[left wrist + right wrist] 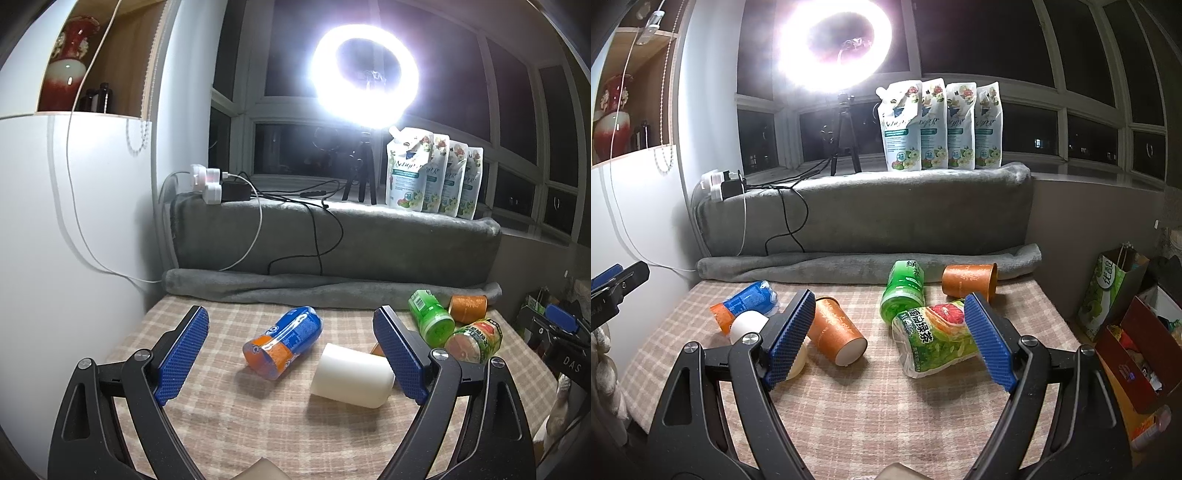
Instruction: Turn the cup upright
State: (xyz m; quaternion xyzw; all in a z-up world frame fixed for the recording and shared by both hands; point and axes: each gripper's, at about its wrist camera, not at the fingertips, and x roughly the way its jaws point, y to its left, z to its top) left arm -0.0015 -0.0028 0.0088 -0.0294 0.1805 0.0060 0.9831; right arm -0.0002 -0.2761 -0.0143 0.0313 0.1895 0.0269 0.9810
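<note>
While the left wrist view hides the nearer orange cup almost wholly behind a finger, the right wrist view shows it lying on its side on the checked cloth, just right of the white cup, white base toward the camera, long axis running away and leftward. Two orange cups appear, the farther orange cup beyond it; one white cup; three bottles. The left gripper and right gripper both gape wide, holding nothing.

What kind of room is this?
Probably a home, by a bay window at night: a checked cloth strewn with cups, a vase on a shelf, refill pouches along the sill.
</note>
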